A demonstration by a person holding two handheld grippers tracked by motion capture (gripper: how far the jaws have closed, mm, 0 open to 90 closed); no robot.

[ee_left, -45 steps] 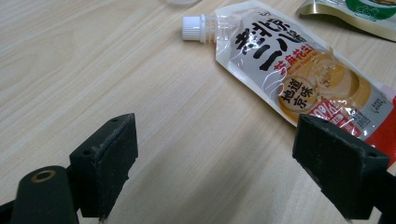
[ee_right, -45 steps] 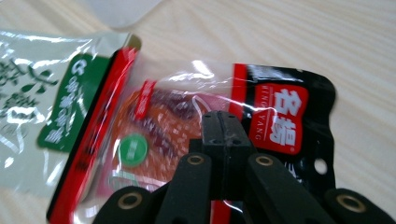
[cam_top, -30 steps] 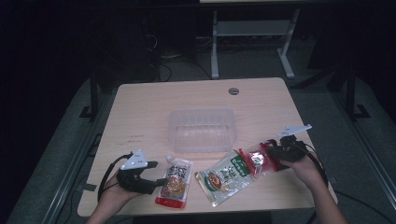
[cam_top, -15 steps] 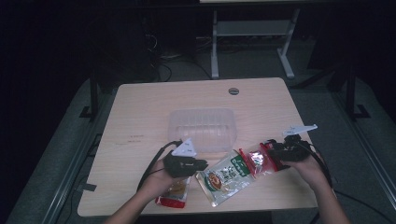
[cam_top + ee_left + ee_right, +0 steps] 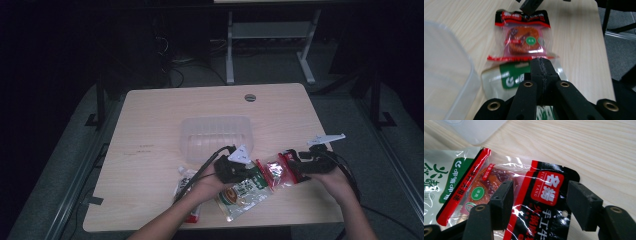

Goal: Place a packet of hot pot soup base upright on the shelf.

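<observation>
A red and black snack packet (image 5: pixel 272 172) (image 5: pixel 544 187) lies near the table's front, and its edge overlaps a green and white packet (image 5: pixel 245 192) (image 5: pixel 509 80). My right gripper (image 5: pixel 292 167) (image 5: pixel 541 195) is open. Its jaws have just been opening and stand on either side of the red packet's black end, off the film. My left gripper (image 5: pixel 248 170) (image 5: pixel 541 65) is shut after just closing, with nothing visible between its jaws. Its tips hover over the green packet where it meets the red packet (image 5: pixel 524 40).
A clear plastic container (image 5: pixel 216 135) (image 5: pixel 444 75) stands empty just behind the packets. A third packet (image 5: pixel 184 182) with a red bottom lies partly under the left forearm. The wooden table (image 5: pixel 150 150) has a cable hole (image 5: pixel 250 97) at the back.
The left hand has swept right from the table's front left, past the third packet, to the green one, and its jaws shut. The right gripper stayed put and its jaws spread.
</observation>
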